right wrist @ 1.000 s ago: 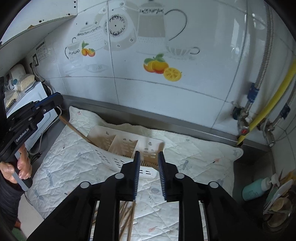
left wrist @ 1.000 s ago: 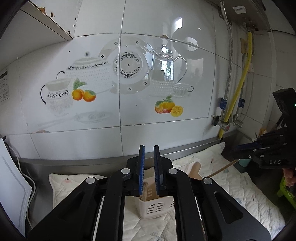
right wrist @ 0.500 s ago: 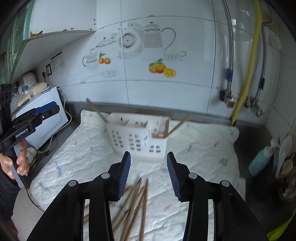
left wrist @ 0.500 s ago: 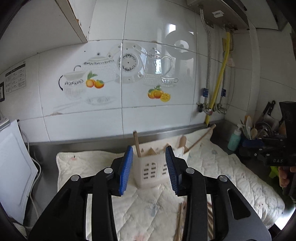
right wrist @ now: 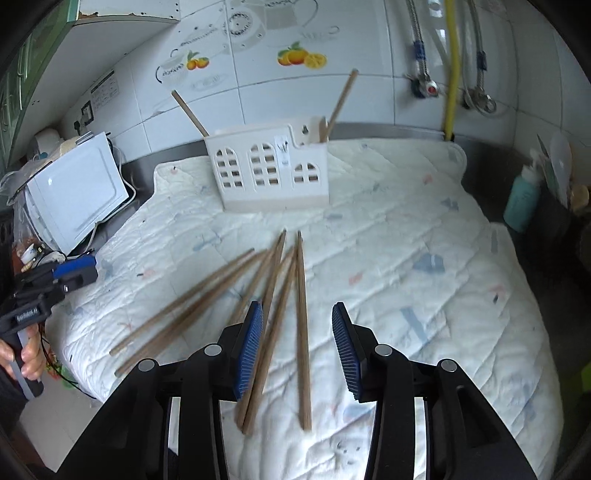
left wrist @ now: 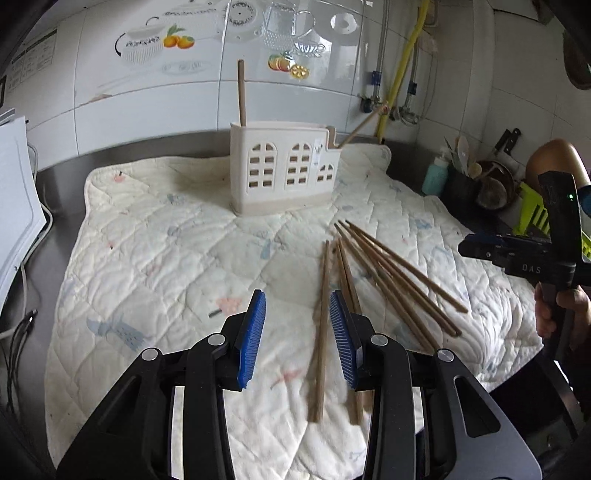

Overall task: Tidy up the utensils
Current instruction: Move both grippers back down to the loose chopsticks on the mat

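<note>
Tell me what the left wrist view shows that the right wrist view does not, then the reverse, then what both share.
Only the left wrist view shows the open left gripper up close and a lime-green plastic rack at the right edge. Only the right wrist view shows the open right gripper up close, a white box-shaped countertop appliance and a cabinet's underside. Both show the white plastic utensil holder with arched cut-outs, two wooden chopsticks standing in it, the loose brown chopsticks on the white quilted mat, and the teal bottle.
</note>
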Available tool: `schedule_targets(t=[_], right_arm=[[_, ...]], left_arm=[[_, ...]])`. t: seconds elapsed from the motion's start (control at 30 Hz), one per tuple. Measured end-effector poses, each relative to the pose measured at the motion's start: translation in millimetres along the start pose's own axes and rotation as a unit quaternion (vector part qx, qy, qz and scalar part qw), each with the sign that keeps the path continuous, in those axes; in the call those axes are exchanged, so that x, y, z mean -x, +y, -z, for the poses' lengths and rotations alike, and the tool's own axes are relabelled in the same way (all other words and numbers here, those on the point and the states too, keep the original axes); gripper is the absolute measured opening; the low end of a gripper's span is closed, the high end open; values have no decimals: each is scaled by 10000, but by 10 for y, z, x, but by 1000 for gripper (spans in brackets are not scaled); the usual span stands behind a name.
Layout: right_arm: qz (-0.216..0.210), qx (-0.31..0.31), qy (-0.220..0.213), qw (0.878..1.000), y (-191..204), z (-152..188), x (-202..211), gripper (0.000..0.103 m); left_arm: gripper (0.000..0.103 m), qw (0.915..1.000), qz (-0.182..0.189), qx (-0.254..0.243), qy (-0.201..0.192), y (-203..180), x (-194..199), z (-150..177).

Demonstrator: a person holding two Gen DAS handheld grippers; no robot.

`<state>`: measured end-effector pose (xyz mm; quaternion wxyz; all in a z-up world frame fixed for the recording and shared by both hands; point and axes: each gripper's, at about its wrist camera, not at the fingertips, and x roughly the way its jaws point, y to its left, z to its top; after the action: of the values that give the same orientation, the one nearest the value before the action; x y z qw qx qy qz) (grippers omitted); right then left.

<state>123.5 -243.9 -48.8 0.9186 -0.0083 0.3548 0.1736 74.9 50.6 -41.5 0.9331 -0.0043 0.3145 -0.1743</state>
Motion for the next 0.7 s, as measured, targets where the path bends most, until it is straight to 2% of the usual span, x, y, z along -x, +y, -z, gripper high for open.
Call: schedule_targets(t=[0.2, 0.23, 0.27, 0.3, 0.37, 0.4, 0.7], right_arm=[[143, -62, 61, 9999, 2, 299, -34, 32], [170, -73, 64, 9998, 6, 336, -41, 31], [196, -81, 79, 9997, 4, 365, -52, 31], [211, -101, 109, 9997, -1, 393, -67, 29], [218, -149, 137, 9996, -10, 433, -89, 26], [213, -167, 147, 9995, -14, 448, -93, 26], [215, -268, 168, 9993, -46, 527, -129, 24]], left_arm=[[36, 9994, 176, -42, 305, -66, -115, 347], [35, 9991, 191, -40, 368, -72, -139, 380], [29, 9988, 201, -60, 431, -83, -170, 410], [28, 9986, 195, -87, 485, -94, -194, 442], [28, 9983, 190, -110, 548, -102, -236, 492], [23, 9981, 189, -108, 582, -100, -255, 511], [23, 9974, 220, -64, 680, -85, -361, 600]])
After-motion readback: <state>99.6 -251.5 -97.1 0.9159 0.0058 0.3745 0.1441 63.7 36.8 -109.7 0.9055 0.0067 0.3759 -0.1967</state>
